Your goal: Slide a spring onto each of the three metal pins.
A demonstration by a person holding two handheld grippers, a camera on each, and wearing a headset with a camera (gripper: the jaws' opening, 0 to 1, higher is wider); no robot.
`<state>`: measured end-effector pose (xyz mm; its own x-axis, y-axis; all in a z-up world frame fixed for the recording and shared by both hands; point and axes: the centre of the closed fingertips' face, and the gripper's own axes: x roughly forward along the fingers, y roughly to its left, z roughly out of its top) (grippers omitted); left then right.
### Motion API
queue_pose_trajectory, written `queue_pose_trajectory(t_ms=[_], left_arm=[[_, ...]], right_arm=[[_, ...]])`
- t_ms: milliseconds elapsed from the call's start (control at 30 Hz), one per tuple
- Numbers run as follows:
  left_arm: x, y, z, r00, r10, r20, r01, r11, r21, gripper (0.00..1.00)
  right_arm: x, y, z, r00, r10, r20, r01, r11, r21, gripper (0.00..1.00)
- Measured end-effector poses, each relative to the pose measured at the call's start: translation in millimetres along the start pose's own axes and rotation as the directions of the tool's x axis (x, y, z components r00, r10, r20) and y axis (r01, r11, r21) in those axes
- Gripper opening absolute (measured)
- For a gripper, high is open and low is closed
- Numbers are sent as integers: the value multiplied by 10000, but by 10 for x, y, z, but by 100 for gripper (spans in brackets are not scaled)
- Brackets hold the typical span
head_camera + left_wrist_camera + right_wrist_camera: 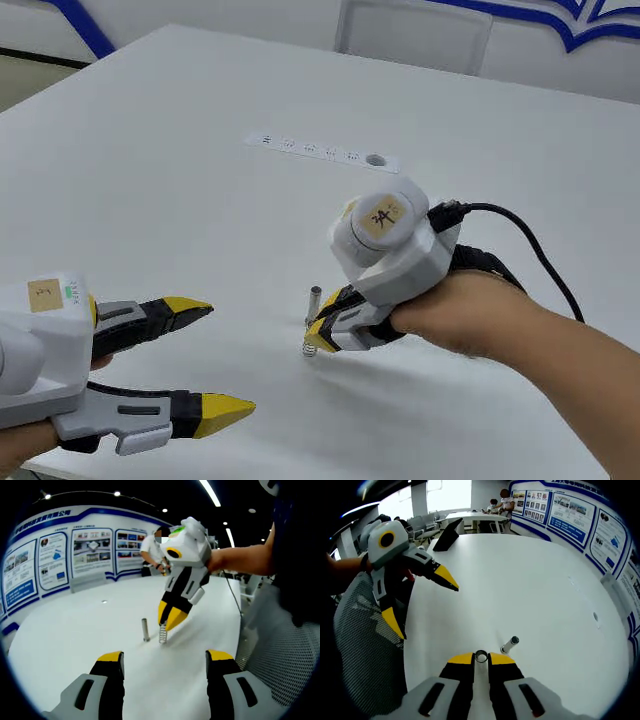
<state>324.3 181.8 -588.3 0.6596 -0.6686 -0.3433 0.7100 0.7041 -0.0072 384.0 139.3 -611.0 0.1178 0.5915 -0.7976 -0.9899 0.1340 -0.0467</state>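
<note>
**Spring gripped, pin just beside it**

Your right tongs (322,335) are clamped on the upper end of a spring (162,633). It hangs upright with its lower end down at the worktop (200,180). A bare metal pin (315,300) stands upright just beside the spring, on the side toward your left hand. Your left tongs (228,356) are apart and hold nothing. They hover low near the front edge, well apart from the pin.

The step in hand looks like bringing this spring to that pin. The next move calls for lifting the spring clear of the pin's top. Then centre its bore over the tip and lower it straight down. The pin appears to stand free, so a sideways nudge from the tips could topple it.

You have plenty of room. The worktop around the pin is bare, and a white strip (320,152) lies well beyond it. The cable (530,245) trails away behind your right wrist, clear of the work. Mind only the near edge under your left tongs.
</note>
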Motion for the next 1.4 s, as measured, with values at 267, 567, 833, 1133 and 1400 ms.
queue_pose_trajectory(t_ms=[267, 567, 833, 1133, 1400], left_arm=[[4, 6, 7, 10000, -8, 27, 8, 10000, -2, 67], [19, 4, 18, 10000, -16, 79, 16, 10000, 8, 67], [2, 3, 13, 10000, 19, 73, -19, 10000, -5, 67], [-7, 15, 0, 10000, 66, 68, -66, 10000, -49, 67], [-3, 14, -11, 10000, 60, 62, -60, 9999, -84, 67]], right_arm=[[-238, -43, 131, 9995, -32, 301, 27, 9999, 158, 11], [-466, -177, 338, 9965, -396, 731, 396, 9992, 13, 11], [-494, -294, 454, 9942, -658, 846, 662, 9978, -11, 11], [-383, -420, 496, 9950, -662, 752, 662, 9978, 22, 11], [-297, -460, 429, 9973, -547, 489, 540, 9984, 149, 11]])
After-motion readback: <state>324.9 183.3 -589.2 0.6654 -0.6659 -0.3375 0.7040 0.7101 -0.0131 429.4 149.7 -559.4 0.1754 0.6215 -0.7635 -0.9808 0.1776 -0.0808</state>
